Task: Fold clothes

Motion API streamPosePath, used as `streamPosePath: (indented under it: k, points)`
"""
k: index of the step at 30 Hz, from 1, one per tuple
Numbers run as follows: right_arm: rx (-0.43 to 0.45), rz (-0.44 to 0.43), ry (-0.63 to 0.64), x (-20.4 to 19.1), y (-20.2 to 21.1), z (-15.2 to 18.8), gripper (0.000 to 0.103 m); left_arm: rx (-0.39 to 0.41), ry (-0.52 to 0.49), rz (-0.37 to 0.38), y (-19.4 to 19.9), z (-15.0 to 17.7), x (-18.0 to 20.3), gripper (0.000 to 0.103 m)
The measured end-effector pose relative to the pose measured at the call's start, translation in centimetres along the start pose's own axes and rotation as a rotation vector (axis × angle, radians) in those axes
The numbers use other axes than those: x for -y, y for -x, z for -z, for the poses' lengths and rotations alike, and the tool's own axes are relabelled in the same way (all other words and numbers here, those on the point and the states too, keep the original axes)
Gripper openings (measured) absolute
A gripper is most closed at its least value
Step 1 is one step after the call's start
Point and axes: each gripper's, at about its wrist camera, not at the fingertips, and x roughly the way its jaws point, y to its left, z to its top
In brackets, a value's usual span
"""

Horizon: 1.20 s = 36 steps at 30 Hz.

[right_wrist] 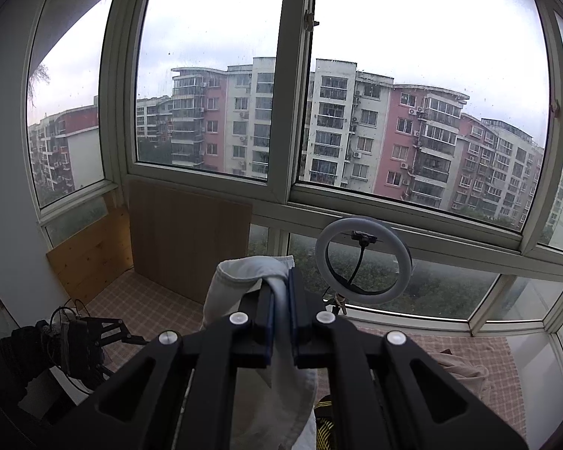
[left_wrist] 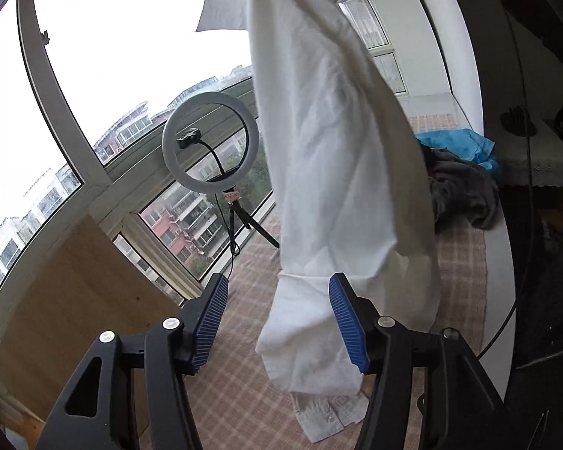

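So far the right gripper (right_wrist: pixel 279 300) only pinches an edge of the white shirt (left_wrist: pixel 330 157), which dangles unfolded between the left gripper's (left_wrist: pixel 277 320) wide, empty-handed jaws above the checked mat (left_wrist: pixel 240 386), leaving every fold undone.

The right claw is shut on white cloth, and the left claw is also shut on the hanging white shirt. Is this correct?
Not quite. The right claw is shut on white cloth, but the left wrist view shows the left claw open, the hanging white shirt loose between its pads.
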Motion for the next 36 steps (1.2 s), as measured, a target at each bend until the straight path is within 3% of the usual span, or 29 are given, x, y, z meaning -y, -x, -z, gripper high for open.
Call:
streamPosePath:
  k: [4, 8, 12, 17, 22, 24, 27, 31, 36]
  points:
    - [0.016, 0.010, 0.010, -0.1, 1.3, -0.9, 0.006, -0.032, 0.031, 0.108, -2.5, -4.1, -2.5, 0.053]
    - [0.041, 0.036, 0.006, 0.2, 2.8, -3.0, 0.006, -0.072, -0.082, 0.269, -4.5, -6.8, -0.6, 0.053]
    - [0.064, 0.076, -0.006, 0.5, 4.4, -5.6, 0.006, -0.174, -0.225, 0.301, -5.1, -5.3, 2.6, 0.053]
    - [0.038, 0.111, 0.025, -0.1, 3.9, -6.9, 0.006, -0.197, -0.140, 0.395, -2.9, -1.2, 4.7, 0.054]
    - [0.016, 0.119, 0.052, -0.1, 2.3, -7.2, 0.006, -0.197, -0.131, 0.395, -1.9, 2.0, 8.8, 0.054]
    - [0.004, 0.111, 0.061, 0.2, 2.0, -7.3, 0.006, -0.191, -0.161, 0.330, -2.3, 2.2, 9.6, 0.054]
    - [-0.017, 0.098, 0.075, 1.0, 2.0, -7.2, 0.006, -0.175, -0.142, 0.293, -2.7, 0.8, 9.2, 0.054]
    - [-0.031, 0.053, 0.065, 2.3, 2.6, -7.0, 0.006, -0.109, -0.210, 0.220, -2.9, -2.9, 8.8, 0.054]
    - [-0.032, 0.022, 0.047, 3.9, 3.7, -6.4, 0.006, -0.084, -0.275, 0.274, -4.6, -6.2, 9.9, 0.054]
